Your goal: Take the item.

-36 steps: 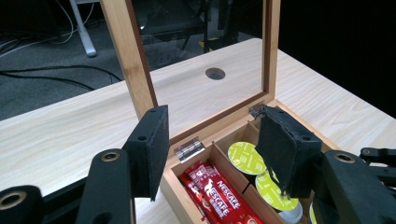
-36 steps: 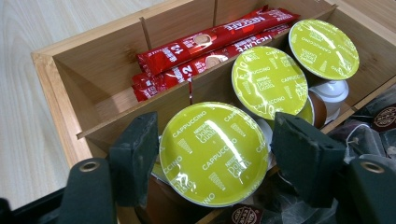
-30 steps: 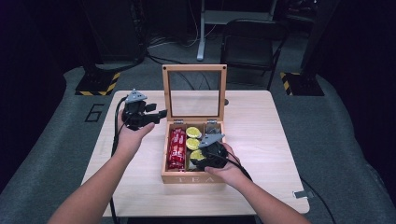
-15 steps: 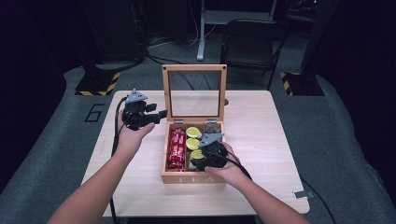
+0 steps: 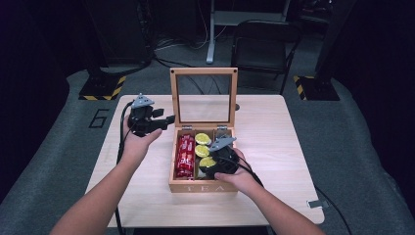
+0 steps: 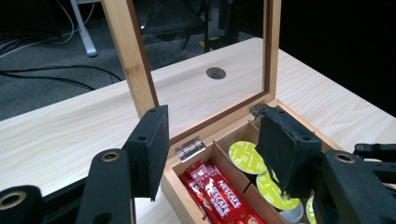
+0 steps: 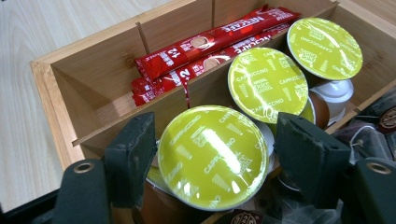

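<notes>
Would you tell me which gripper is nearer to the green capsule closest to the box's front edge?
Right. The right gripper straddles that green capsule, jaws open either side. The left gripper hovers off the box's left rear corner.

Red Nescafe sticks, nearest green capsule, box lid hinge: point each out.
Red Nescafe sticks (image 7: 205, 44), right gripper view, printed wrapper.
Nearest green capsule (image 7: 212, 156), right gripper view, centre of foil lid.
Box lid hinge (image 6: 189, 148), left gripper view, metal leaf.

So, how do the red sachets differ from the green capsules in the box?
The sachets are long, flat and red, lying along their compartment; the capsules are round with green foil lids, leaning in a row. The sachets read Nescafe, the capsules Cappuccino. The right gripper straddles the nearest capsule; nothing is near the sachets. Both sit in the box.
</notes>
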Action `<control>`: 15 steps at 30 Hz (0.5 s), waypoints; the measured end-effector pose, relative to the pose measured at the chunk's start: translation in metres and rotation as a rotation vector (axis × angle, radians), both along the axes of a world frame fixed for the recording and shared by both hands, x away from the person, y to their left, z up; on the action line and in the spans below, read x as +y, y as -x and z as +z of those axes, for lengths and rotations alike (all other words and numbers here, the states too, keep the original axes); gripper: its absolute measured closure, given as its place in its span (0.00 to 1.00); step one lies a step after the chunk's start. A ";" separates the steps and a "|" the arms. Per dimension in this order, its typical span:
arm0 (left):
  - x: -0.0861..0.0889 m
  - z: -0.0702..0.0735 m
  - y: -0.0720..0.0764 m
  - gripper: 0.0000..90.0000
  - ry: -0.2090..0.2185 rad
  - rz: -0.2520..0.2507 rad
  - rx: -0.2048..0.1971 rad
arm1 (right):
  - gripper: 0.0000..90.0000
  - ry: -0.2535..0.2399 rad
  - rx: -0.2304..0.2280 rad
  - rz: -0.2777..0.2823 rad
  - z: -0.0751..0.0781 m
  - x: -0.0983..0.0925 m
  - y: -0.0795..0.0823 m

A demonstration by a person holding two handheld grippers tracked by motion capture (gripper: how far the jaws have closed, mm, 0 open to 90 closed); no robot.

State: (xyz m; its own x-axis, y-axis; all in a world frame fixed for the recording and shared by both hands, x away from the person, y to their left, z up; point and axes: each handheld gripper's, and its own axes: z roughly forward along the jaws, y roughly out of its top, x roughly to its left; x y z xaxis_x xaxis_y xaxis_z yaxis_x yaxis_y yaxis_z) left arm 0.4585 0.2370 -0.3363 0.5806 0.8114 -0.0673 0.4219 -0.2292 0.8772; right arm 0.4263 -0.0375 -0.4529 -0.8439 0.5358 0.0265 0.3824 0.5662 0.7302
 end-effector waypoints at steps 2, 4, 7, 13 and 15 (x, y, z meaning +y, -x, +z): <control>0.000 0.000 0.000 0.48 -0.001 -0.002 0.001 | 0.32 0.000 0.006 -0.003 -0.001 0.001 0.000; 0.000 0.000 0.000 0.48 -0.002 -0.003 0.002 | 0.32 0.009 0.006 0.004 -0.001 0.002 -0.001; 0.000 0.000 0.000 0.48 -0.002 -0.001 0.001 | 0.33 0.009 0.016 0.001 -0.002 0.004 -0.001; 0.001 0.000 0.000 0.48 0.003 -0.001 0.004 | 0.36 0.024 0.010 0.014 -0.002 0.005 -0.001; 0.001 0.000 0.000 0.48 0.002 0.001 0.003 | 0.40 0.026 0.004 0.003 -0.001 0.005 0.000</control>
